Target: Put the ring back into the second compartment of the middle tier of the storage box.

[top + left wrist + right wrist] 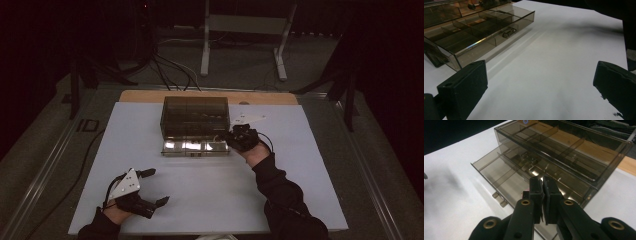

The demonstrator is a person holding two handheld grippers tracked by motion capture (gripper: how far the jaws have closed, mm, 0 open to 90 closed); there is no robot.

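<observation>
left gripper (151, 187): near the front left corner of the worktop, released, jaws spread wide with nothing between them; grey three-cornered plate on top; held in a hand coming in from the bottom edge.
left gripper view: both black jaws stand far apart over bare white surface; the drawer's front corner lies ahead to the upper left.
worktop (200, 195): white sheet over a wooden board, whose bare edge shows along the far side.
organizer box (195, 116): smoky transparent plastic, at the far centre of the worktop, with divided compartments inside.
drawer (486, 37): bottom drawer pulled out toward the person, partitioned into cells; a small metallic piece (509, 32) lies in one front cell.
right gripper (542, 185): clenched, jaws pressed together; whether anything thin is caught between them, cannot tell. it sits above the right end of the open drawer, just beside the box's right front corner.
right arm (285, 200): dark sleeve, reaching forward from the bottom right.
</observation>
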